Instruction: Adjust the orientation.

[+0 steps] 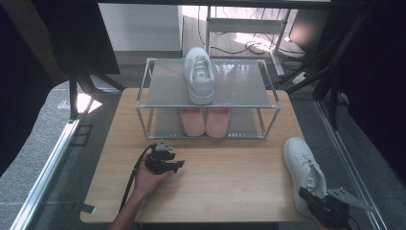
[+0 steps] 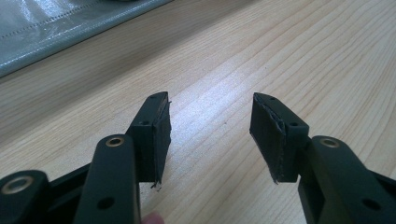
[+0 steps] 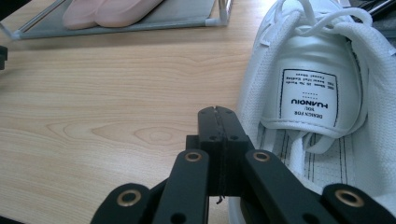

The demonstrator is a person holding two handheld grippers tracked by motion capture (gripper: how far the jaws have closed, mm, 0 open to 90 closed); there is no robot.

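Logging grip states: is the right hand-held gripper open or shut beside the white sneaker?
Shut. The right hand-held gripper has its jaws pressed together, nothing between them, beside the white sneaker.

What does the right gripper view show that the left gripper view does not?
Right gripper view alone: the right tool with its jaws pressed together beside the heel opening of a white sneaker, whose tongue label is readable, and a pair of pink shoes on the bottom shelf of the rack. Left gripper view alone: the left tool with jaws apart and nothing between them, over bare wood, with a grey shelf panel at the upper left. Both share the wooden table and a black two-jaw tool in the foreground.
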